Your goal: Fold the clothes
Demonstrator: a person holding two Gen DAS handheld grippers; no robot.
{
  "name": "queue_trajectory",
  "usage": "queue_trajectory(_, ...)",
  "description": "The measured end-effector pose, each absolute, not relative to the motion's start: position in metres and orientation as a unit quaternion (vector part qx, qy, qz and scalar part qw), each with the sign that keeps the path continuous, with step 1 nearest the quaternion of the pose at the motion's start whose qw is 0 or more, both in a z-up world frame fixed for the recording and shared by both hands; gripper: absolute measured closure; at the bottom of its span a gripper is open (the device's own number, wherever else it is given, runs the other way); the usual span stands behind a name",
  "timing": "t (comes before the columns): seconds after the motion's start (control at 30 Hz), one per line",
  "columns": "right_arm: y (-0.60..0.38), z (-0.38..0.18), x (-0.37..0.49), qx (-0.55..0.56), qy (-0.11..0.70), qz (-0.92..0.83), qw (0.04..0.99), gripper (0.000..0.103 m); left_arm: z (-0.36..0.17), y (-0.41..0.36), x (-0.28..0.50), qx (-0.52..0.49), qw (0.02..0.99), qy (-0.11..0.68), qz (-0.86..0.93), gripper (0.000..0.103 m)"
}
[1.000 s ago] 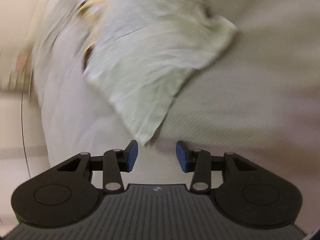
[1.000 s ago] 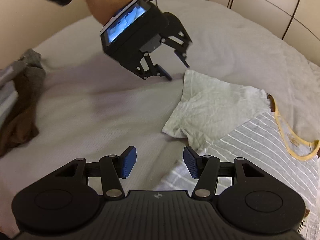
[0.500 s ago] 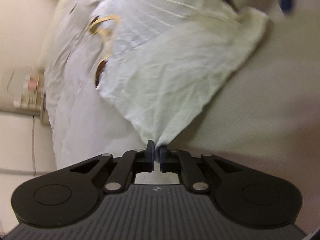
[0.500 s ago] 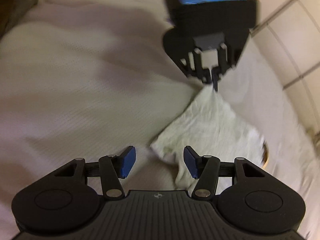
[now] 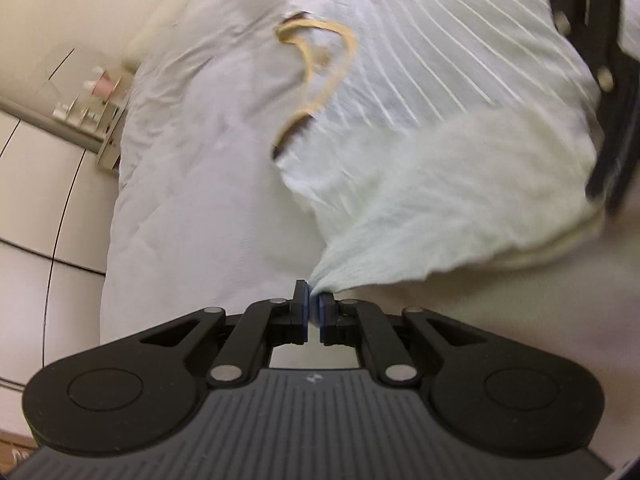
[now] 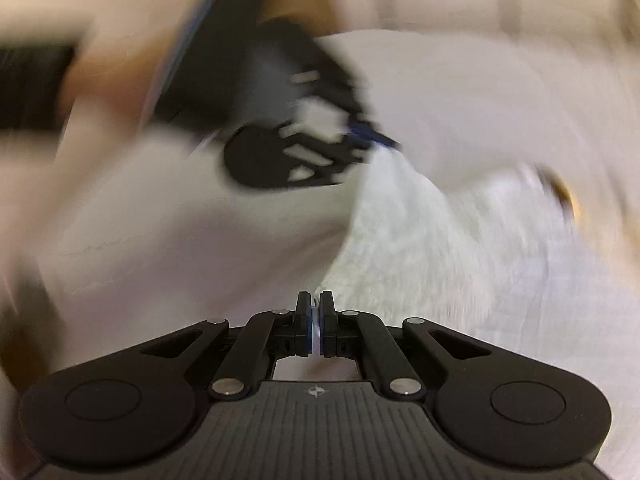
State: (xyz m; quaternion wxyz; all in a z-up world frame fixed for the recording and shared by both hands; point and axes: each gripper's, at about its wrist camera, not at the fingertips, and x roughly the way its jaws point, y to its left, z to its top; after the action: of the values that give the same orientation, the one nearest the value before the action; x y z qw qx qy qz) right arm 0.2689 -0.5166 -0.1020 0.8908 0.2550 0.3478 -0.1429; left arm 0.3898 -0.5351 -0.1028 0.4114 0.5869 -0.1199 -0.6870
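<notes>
my right gripper [image 6: 316, 322] has just closed on the pale green crinkled cotton sleeve [image 5: 460, 208]; my left gripper [image 5: 313, 312] still pinches its other corner, so the fold can begin.

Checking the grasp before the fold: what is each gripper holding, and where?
Both pinch the pale sleeve: left gripper and right gripper, each at a corner of its edge.

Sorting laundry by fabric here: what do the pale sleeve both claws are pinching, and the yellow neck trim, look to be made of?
The pale sleeve, pinched by the left claw and the right claw, looks like thin, soft matte cloth, probably cotton jersey: it gathers into fine creases at the pinch. The yellow neck trim looks like a narrow knit binding, limp and looping; blur leaves the weave open.
</notes>
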Motion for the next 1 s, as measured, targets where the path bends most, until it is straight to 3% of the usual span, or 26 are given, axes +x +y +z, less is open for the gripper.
queue_trajectory(0.17, -0.56, -0.122, 0.225, 0.417, 0.302, -0.188, 0.836, 0.098, -0.096, -0.566, 0.353, 0.608, 0.384, -0.114, -0.685, 0.099)
queue_trajectory(0.4, -0.583, -0.142, 0.184, 0.476, 0.294, -0.214, 0.801, 0.098, -0.1, -0.604, 0.313, 0.587, 0.371, -0.094, -0.713, 0.094)
queue_trajectory(0.53, -0.588, -0.146, 0.175, 0.491, 0.295, -0.227, 0.788, 0.094, -0.091, -0.628, 0.321, 0.527, 0.437, 0.0, -0.729, 0.076)
queue_trajectory(0.8, -0.603, -0.135, 0.153, 0.468, 0.303, -0.229, 0.798, 0.077, -0.073, -0.625, 0.372, 0.408, 0.567, 0.196, -0.688, 0.075)
queue_trajectory(0.87, -0.612, -0.131, 0.15, 0.456, 0.303, -0.229, 0.805, 0.066, -0.075, -0.612, 0.384, 0.37, 0.595, 0.26, -0.665, 0.074)
queue_trajectory(1.0, -0.647, -0.137, 0.166, 0.442, 0.309, -0.222, 0.813, 0.062, -0.092, -0.58, 0.39, 0.287, 0.622, 0.376, -0.624, 0.073)
